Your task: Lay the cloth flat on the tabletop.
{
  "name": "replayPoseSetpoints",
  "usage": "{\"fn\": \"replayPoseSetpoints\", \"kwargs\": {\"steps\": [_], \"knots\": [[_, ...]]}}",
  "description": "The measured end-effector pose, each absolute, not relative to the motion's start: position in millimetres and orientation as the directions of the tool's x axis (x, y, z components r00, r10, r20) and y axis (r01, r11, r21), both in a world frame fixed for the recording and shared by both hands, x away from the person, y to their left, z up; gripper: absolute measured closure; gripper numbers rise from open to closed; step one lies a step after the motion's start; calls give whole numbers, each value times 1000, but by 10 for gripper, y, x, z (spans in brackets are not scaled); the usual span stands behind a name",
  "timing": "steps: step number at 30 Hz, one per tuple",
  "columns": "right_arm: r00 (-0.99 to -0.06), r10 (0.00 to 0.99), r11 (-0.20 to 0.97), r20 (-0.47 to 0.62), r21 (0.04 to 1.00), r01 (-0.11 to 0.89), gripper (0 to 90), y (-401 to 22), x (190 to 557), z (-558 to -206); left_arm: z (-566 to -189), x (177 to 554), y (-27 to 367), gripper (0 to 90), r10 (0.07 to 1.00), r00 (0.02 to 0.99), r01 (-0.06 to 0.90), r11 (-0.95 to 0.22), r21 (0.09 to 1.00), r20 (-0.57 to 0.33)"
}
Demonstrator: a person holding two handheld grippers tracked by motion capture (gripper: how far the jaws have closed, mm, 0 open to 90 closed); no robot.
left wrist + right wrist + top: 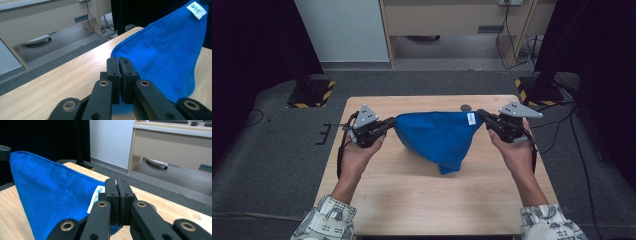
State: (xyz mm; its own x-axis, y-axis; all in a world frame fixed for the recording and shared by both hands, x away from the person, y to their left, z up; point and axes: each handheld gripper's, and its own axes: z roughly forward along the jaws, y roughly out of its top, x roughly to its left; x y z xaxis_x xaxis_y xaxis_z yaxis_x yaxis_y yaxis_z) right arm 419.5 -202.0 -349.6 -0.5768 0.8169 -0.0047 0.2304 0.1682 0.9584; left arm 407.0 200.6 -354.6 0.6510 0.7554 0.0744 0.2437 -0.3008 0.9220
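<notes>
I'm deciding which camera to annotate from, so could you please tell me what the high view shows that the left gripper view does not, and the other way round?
High view alone: both hands, the left hand and right hand, patterned sleeves, the whole table, and the cloth hanging stretched between the left gripper and right gripper.
Left gripper view alone: close detail of its jaws shut on the cloth's corner, and the logo on the white tag.
Both: the blue cloth, its tag, the wooden table, the desk behind.

Bright blue cloth (438, 137) with a white tag (471, 118); pale wood-grain counter (412, 200); black claws; patterned white sleeves (324, 220); grey floor (267, 150).
</notes>
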Motion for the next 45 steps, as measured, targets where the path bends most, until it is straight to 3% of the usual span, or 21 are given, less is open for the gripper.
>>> {"fn": "replayPoseSetpoints", "kwargs": {"steps": [22, 45], "knots": [[-583, 810, 177, -54, 972, 157, 884, -2263, 3560, -3133, -3211, 3570, 1949, 870, 689, 715, 167, -329, 929, 115], [-493, 870, 196, 29, 896, 398, 883, -2196, 4779, -4123, -4046, 4710, 1737, 870, 773, 632, 403, -378, 834, 45]]}}
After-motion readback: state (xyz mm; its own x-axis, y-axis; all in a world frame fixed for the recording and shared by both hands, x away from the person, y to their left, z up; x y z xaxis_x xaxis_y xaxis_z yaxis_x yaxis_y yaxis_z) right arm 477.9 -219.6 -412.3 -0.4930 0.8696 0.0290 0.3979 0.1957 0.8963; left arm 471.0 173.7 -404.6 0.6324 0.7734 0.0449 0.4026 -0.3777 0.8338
